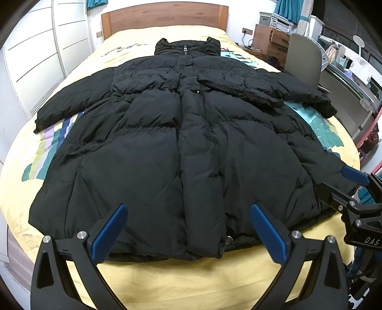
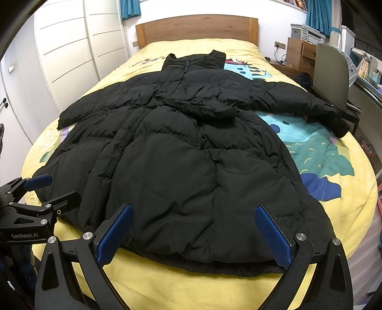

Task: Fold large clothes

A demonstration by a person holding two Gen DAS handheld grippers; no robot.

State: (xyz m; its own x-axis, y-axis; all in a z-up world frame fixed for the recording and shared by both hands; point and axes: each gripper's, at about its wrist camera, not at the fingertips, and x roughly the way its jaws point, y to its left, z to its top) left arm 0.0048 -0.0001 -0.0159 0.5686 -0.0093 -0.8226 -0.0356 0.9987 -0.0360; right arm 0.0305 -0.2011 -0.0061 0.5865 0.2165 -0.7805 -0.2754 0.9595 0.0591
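A long black puffer coat [image 1: 186, 147] lies spread flat, front up and zipped, on the yellow bed cover [image 1: 186, 274]. Its collar points to the headboard and both sleeves are spread out to the sides. The coat also shows in the right wrist view [image 2: 181, 171]. My left gripper [image 1: 188, 229] is open and empty, hovering over the coat's hem near the foot of the bed. My right gripper [image 2: 193, 233] is open and empty over the hem's right part. Each gripper shows in the other's view, the right one [image 1: 343, 188] and the left one [image 2: 50, 190].
A wooden headboard [image 1: 164, 16] stands at the far end. White wardrobe doors [image 1: 35, 57] line the left side. A grey chair [image 1: 303, 57], a desk and a wooden cabinet [image 1: 269, 38] stand to the right of the bed.
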